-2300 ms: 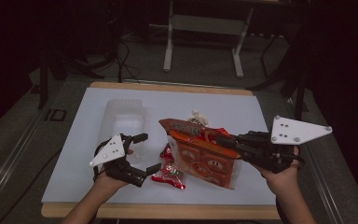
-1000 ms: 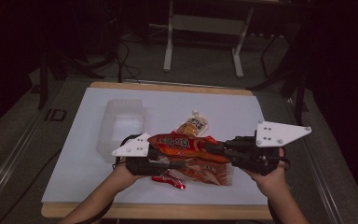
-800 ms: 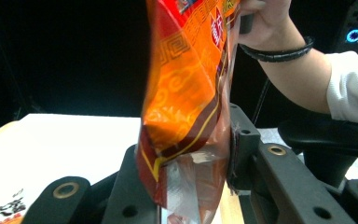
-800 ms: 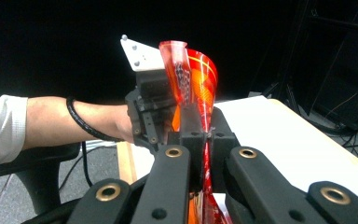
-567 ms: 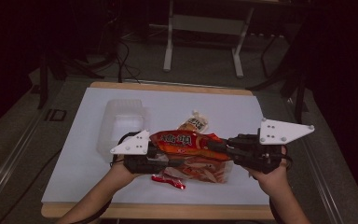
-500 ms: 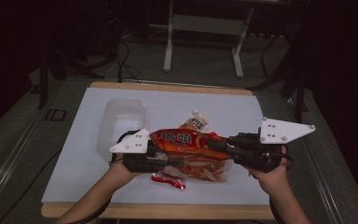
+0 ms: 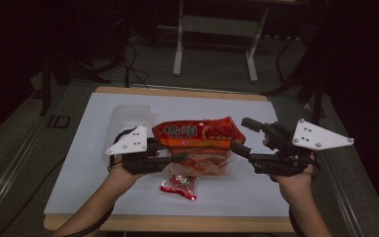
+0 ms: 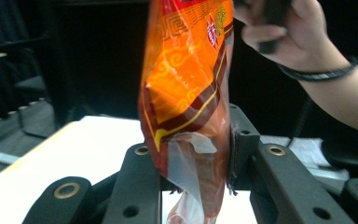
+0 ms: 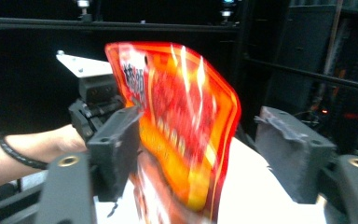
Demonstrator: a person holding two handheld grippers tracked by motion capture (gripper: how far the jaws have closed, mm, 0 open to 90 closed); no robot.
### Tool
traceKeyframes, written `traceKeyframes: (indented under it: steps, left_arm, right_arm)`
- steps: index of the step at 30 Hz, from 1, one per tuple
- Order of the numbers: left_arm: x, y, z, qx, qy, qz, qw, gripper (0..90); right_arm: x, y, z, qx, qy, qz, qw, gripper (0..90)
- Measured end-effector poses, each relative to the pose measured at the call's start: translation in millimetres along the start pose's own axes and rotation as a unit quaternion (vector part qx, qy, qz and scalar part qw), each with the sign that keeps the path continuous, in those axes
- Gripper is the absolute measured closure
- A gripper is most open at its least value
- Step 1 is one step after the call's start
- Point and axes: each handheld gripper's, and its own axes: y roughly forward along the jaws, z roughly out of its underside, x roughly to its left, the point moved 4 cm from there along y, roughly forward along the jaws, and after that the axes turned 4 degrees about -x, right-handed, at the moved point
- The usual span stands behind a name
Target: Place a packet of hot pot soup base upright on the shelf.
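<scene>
Pinching the crinkly snack bag (image 7: 197,143) by its sealed edge, the left tool (image 7: 170,157) grips; light, slippery film. Right tool (image 7: 237,136) stands apart.

Landmark: orange snack bag (image 7: 200,143), held upright at mid-bench. Left of it, the left hand-held gripper (image 7: 170,157) and a clear plastic container (image 7: 128,121) block passage. Right of it stands the right hand-held gripper (image 7: 239,138), jaws apart. In front lies a small red packet (image 7: 179,185). Behind it, the bench (image 7: 256,111) surface lies bare
</scene>
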Motion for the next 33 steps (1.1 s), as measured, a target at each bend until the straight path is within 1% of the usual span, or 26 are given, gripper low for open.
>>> traceKeyframes:
  steps: [1,3,4,5,6,7,8,9,10,11,13,14,15,16,17,19,20,22,24,26,27,28,29,31,32,33]
  left_arm:
    - [2.0,-1.9,-1.4,-0.002,-0.001,-0.008,1.0,71.6]
    - [8.6,-7.5,-5.5,-0.002,0.0,-0.029,0.9996,71.6]
    - [11.0,-9.4,-6.9,-0.004,-0.001,-0.036,0.9993,71.6]
    - [13.7,-11.9,-8.8,-0.005,-0.002,-0.044,0.999,71.6]
    - [16.8,-14.5,-10.5,-0.007,0.001,-0.053,0.9986,71.6]
    - [20.5,-18.0,-12.6,-0.012,-0.002,-0.063,0.9979,71.6]
    - [23.5,-20.8,-14.1,-0.015,-0.003,-0.07,0.9974,71.6]
    - [26.8,-23.9,-15.7,-0.018,-0.003,-0.079,0.9967,71.6]
    - [29.8,-26.8,-17.5,-0.021,-0.006,-0.088,0.9959,71.5]
    - [32.4,-29.2,-18.6,-0.022,-0.003,-0.094,0.9954,71.6]
    - [39.9,-36.7,-22.3,-0.024,-0.004,-0.117,0.9928,71.5]
    - [42.5,-39.1,-23.3,-0.026,-0.003,-0.122,0.9921,71.6]
    - [46.0,-42.6,-24.5,-0.029,-0.001,-0.131,0.991,71.5]
    - [50.2,-47.1,-25.6,-0.032,-0.002,-0.143,0.9892,71.6]
    - [52.7,-49.5,-25.9,-0.035,-0.002,-0.148,0.9883,71.6]
    - [59.8,-56.8,-26.5,-0.036,0.0,-0.17,0.9848,71.6]
    - [62.0,-58.9,-26.5,-0.037,-0.001,-0.178,0.9834,71.5]
    - [69.2,-65.4,-25.6,-0.041,-0.001,-0.196,0.9798,71.5]
    - [74.7,-70.0,-24.3,-0.042,-0.003,-0.204,0.978,71.6]
    - [80.7,-75.4,-22.4,-0.046,-0.002,-0.222,0.9741,71.6]
    - [84.5,-78.4,-20.9,-0.044,0.001,-0.232,0.9718,71.5]
    - [84.5,-78.4,-20.9,-0.044,0.001,-0.232,0.9718,71.6]
    - [90.3,-82.8,-17.5,-0.047,-0.004,-0.248,0.9676,71.6]
    - [96.3,-86.9,-13.0,-0.052,-0.009,-0.264,0.9631,71.5]
    - [99.5,-88.9,-10.2,-0.054,-0.01,-0.271,0.9611,71.6]
    - [102.5,-91.1,-7.4,-0.058,-0.016,-0.277,0.959,71.5]
  right_arm:
    - [-1.1,-1.1,0.4,0.002,0.002,0.008,1.0,26.5]
    - [-3.2,-2.5,2.0,-0.002,0.006,0.015,0.9999,21.4]
    - [-5.2,-3.0,3.7,-0.003,0.012,0.022,0.9997,19.3]
    - [-6.4,-3.2,4.8,-0.004,0.017,0.022,0.9996,17.5]
    - [-7.8,-3.5,6.1,-0.007,0.024,0.024,0.9994,15.9]
    - [-8.9,-3.7,7.8,-0.007,0.026,0.026,0.9993,13.8]
    - [-9.6,-3.6,10.0,-0.007,0.027,0.028,0.9992,13.8]
    - [-10.0,-3.7,11.5,-0.009,0.032,0.032,0.9989,13.6]
    - [-10.2,-3.7,13.0,-0.011,0.039,0.03,0.9987,13.1]
    - [-10.6,-3.5,14.5,-0.012,0.041,0.029,0.9987,11.9]
    - [-12.2,-3.0,17.3,-0.013,0.043,0.038,0.9983,12.2]
    - [-12.6,-2.5,19.6,-0.007,0.038,0.037,0.9986,11.5]
    - [-12.6,-2.4,20.8,-0.006,0.035,0.039,0.9986,11.4]
    - [-12.5,-2.4,22.4,-0.005,0.034,0.041,0.9986,11.4]
    - [-12.4,-2.3,24.2,-0.002,0.034,0.039,0.9986,11.4]
    - [-12.6,-2.0,27.5,0.004,0.027,0.045,0.9986,11.9]
    - [-12.5,-1.9,28.8,0.004,0.027,0.045,0.9986,12.1]
    - [-12.9,-1.7,31.3,0.007,0.029,0.045,0.9985,12.5]
    - [-13.4,-1.7,33.5,0.008,0.03,0.045,0.9985,13.2]
    - [-13.8,-1.6,35.8,0.012,0.031,0.046,0.9984,13.2]
    - [-14.1,-1.6,36.9,0.012,0.032,0.045,0.9984,13.3]
    - [-14.1,-1.6,36.9,0.012,0.032,0.045,0.9984,13.3]
    - [-14.8,-1.7,38.2,0.014,0.032,0.046,0.9983,13.3]
    - [-15.5,-2.2,41.0,0.017,0.039,0.046,0.9981,13.6]
    - [-15.7,-2.1,42.2,0.019,0.038,0.046,0.9981,13.7]
    - [-15.8,-1.9,43.5,0.021,0.037,0.048,0.9979,13.7]
